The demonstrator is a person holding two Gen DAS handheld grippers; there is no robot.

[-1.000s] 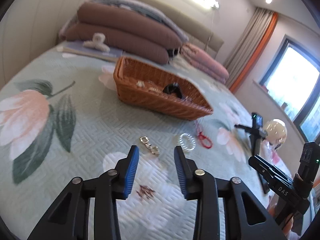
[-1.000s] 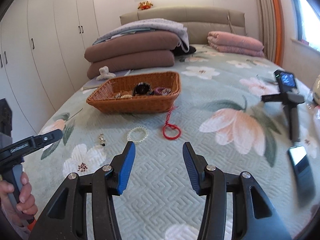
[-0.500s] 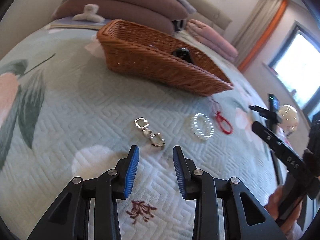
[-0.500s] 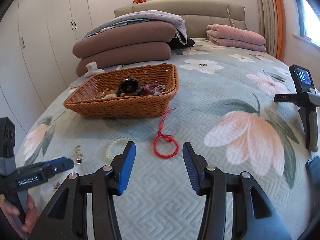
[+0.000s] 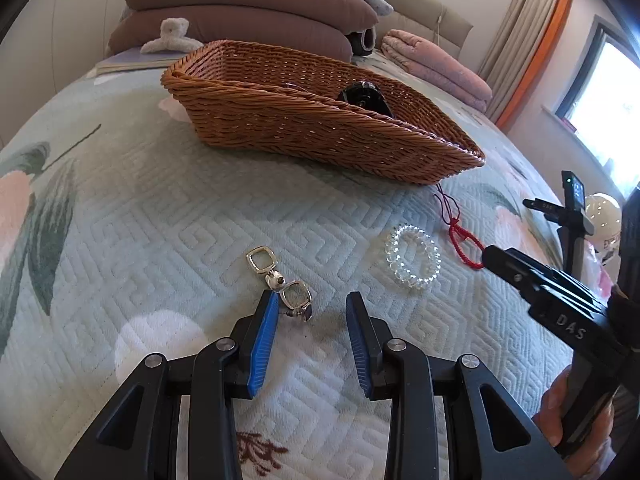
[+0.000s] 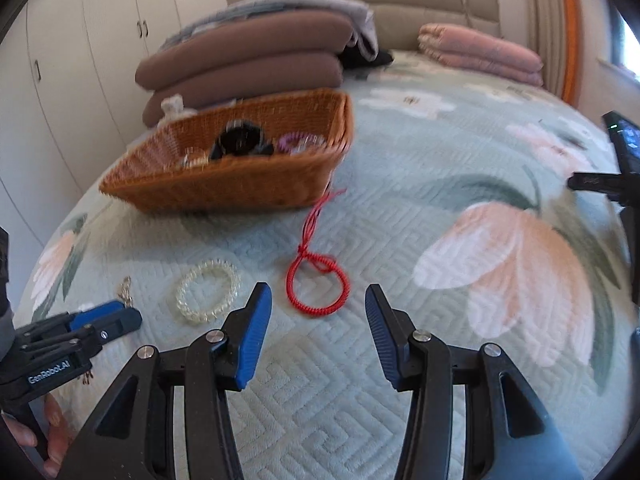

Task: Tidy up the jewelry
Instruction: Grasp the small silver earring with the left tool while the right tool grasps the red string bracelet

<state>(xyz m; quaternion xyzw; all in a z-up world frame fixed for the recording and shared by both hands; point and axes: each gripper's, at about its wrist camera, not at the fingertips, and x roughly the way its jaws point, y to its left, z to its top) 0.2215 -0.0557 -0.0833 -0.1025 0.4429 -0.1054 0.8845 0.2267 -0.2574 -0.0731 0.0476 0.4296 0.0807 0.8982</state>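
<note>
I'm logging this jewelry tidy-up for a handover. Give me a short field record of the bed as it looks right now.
surface: pale green quilted floral bedspread
container: brown woven wicker basket, already holding some pieces
loose items: silver metal linked clasp piece; clear beaded bracelet; red braided cord bracelet
left gripper: open, jaws around the near end of the clasp piece
right gripper: open, just short of the red cord bracelet
held: nothing

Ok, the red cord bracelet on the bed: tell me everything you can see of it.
The red cord bracelet is a thin braided loop with a knot and loose string tails that run up toward the corner of the wicker basket. It lies flat on the quilted bedspread, outside the basket, right of the clear bead bracelet. The right gripper sits just short of it, fingers apart, not touching.
</note>
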